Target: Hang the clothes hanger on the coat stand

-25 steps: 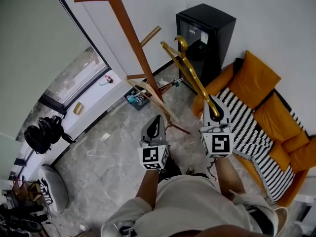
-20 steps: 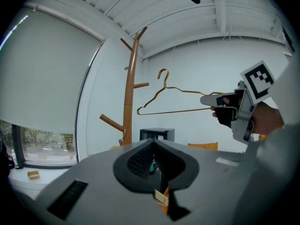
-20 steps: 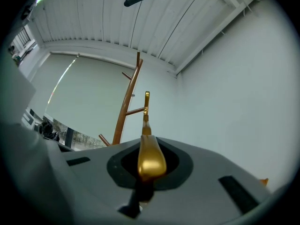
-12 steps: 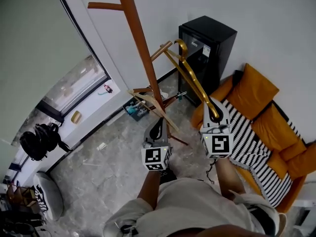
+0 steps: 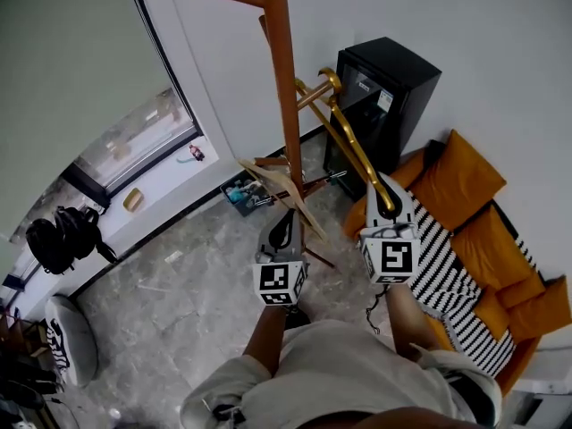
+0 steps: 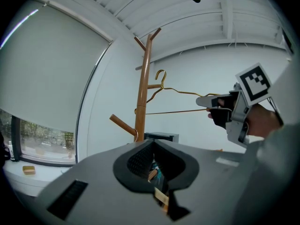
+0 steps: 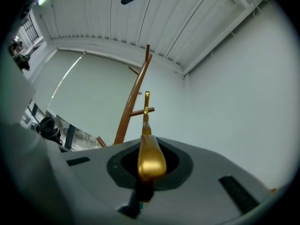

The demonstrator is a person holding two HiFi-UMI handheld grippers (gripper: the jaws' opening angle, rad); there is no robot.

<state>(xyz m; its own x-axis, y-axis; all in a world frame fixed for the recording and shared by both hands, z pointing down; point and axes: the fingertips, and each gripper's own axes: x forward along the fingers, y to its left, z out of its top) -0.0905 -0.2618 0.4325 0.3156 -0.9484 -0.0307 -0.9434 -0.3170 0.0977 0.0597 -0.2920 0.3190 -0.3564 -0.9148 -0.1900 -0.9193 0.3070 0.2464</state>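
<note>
The wooden coat stand [image 5: 282, 96] rises ahead, with pegs branching off its pole. My right gripper [image 5: 385, 202] is shut on one end of a gold clothes hanger [image 5: 353, 146]. The hanger reaches up and away, and its hook [image 5: 331, 79] is just right of the pole, beside a short peg [image 5: 308, 96]. In the right gripper view the gold hanger [image 7: 150, 156] runs straight out from the jaws toward the stand [image 7: 133, 102]. My left gripper [image 5: 283, 226] is shut and empty, low in front of the stand. The left gripper view shows the hanger [image 6: 183, 92] side-on, close to the pole [image 6: 143, 93].
A pale wooden hanger [image 5: 284, 189] hangs low on the stand. A black mini fridge [image 5: 386, 88] stands against the wall behind. An orange sofa [image 5: 487, 204] with a striped throw is on the right. A window [image 5: 134, 141] and a black backpack [image 5: 52, 239] are on the left.
Both grippers have come closer to the coat stand. The hanger's hook is now nearer the pole and its short peg.
</note>
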